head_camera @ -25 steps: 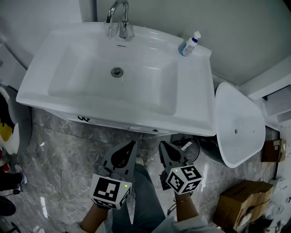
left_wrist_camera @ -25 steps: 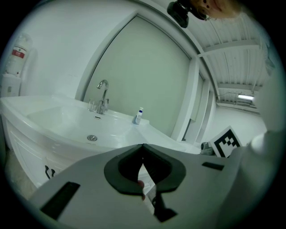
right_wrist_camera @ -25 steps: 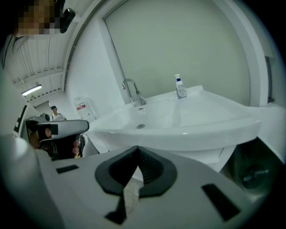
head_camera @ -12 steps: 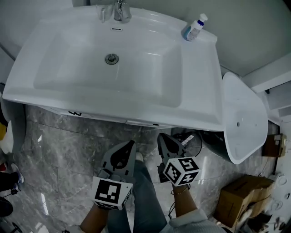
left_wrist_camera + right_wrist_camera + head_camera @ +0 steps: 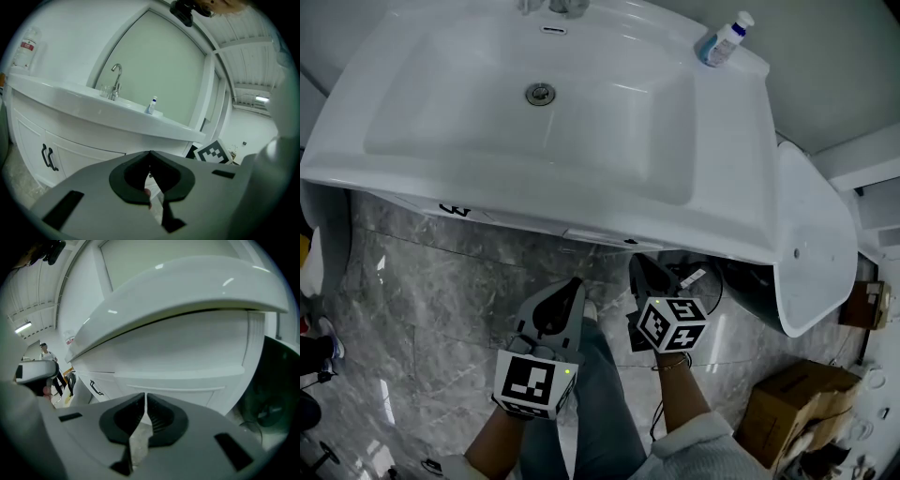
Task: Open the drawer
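Marble floor (image 5: 422,281), grey and veined, fills the lower half of the head view. Above it spreads the wide white basin (image 5: 712,159), its rim overhanging a white cabinet (image 5: 28,136). The drawer (image 5: 183,383) sits in that cabinet directly under the basin's front rim, ahead of both grippers and apart from them. Seen from the right gripper view it is a plain white front, closed and level with the cabinet face, with a raised rail along its top edge and a thin framed inset below the rail. To its left stand cabinet doors with two black handles (image 5: 47,157). The left gripper (image 5: 574,281) hangs over the floor with its jaws clenched tip to tip on nothing. The right gripper (image 5: 637,262) is just beside it, nearer the cabinet, jaws likewise pressed together and empty. A small bottle (image 5: 724,39) stands on the basin's far right corner.
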### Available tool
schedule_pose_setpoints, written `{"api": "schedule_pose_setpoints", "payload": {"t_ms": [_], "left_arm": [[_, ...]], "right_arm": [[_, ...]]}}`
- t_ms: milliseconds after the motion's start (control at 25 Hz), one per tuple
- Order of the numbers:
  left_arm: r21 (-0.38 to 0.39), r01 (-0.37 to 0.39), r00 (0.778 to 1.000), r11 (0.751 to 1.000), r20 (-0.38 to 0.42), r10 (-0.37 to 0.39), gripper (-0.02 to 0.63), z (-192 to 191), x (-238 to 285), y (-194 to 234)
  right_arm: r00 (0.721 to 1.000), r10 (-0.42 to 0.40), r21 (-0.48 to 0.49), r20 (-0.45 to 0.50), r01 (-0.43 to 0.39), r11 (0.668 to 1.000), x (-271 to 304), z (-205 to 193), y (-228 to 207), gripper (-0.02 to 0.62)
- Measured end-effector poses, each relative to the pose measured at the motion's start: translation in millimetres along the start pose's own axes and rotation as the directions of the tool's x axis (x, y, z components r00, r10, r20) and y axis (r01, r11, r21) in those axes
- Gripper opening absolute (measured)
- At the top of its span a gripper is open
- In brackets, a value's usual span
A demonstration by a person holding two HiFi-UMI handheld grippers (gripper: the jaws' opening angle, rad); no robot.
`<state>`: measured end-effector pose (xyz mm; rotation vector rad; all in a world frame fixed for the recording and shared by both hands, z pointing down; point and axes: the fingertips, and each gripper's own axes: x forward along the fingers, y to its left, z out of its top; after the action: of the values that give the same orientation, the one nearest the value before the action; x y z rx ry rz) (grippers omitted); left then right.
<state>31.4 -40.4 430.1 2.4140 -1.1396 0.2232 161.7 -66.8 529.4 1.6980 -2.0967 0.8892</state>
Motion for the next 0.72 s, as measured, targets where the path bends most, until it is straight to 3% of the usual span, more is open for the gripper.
{"api": "schedule_pose_setpoints", "payload": {"t_ms": [200,520,720], "left_arm": [[-0.004,-0.008,1.000,1.000,-0.008,0.008,0.017,-9.4,1.7,7.4],[-0.013,-0.008,1.000,1.000,-0.028,0.008,0.017,-16.7,0.3,17.2],[0.006,-0.021,0.999,1.000,-0.028,0.021,0.017,-23.3,-0.7,27.8]], "right_arm": [[0.999,-0.023,0.010,-0.026,0.023,1.000,17.7,-13.5,-7.1,0.016],[0.992,-0.115,0.030,-0.058,0.117,0.993,45.4,-28.0,-32.5,0.148],[0.983,-0.159,0.039,-0.090,0.163,0.986,60.2,-35.4,-47.8,0.170]]}}
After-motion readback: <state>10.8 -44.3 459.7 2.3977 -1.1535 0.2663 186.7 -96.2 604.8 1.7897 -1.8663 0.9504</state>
